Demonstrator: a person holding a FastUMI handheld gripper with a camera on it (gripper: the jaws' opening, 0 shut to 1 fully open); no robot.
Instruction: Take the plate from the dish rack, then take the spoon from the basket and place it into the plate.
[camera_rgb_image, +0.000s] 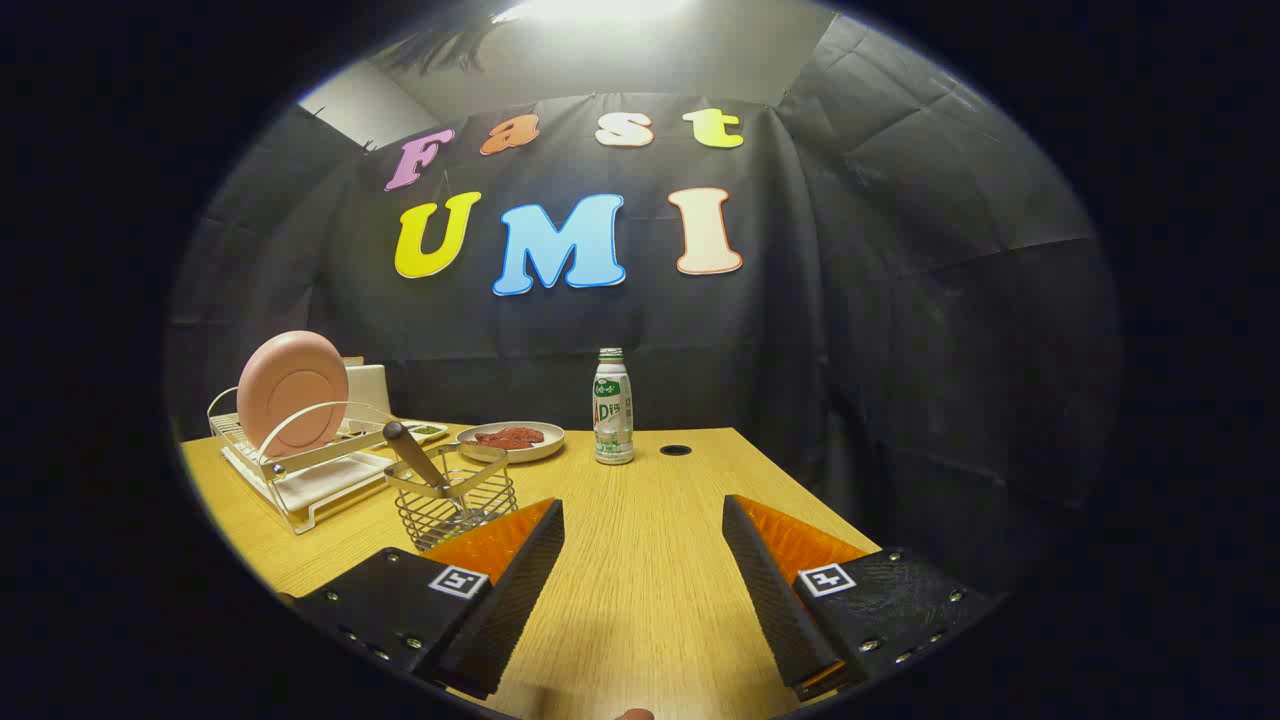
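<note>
A pink plate (292, 388) stands on edge in the white dish rack (300, 478) at the table's far left. Just right of the rack is a wire basket (455, 500) with a spoon (415, 460) leaning in it, its dark handle pointing up and left. My gripper (643, 512) hangs above the wooden table with its fingers wide apart and nothing between them. The basket sits just ahead of the left finger (520, 580); the rack and plate lie further beyond it to the left.
A small plate of reddish food (512, 440) and a green-and-white bottle (613, 408) stand at the back of the table (640, 560). A little dish (428, 432) sits behind the rack. A round hole (676, 450) is near the bottle. The table's right edge runs close to the right finger.
</note>
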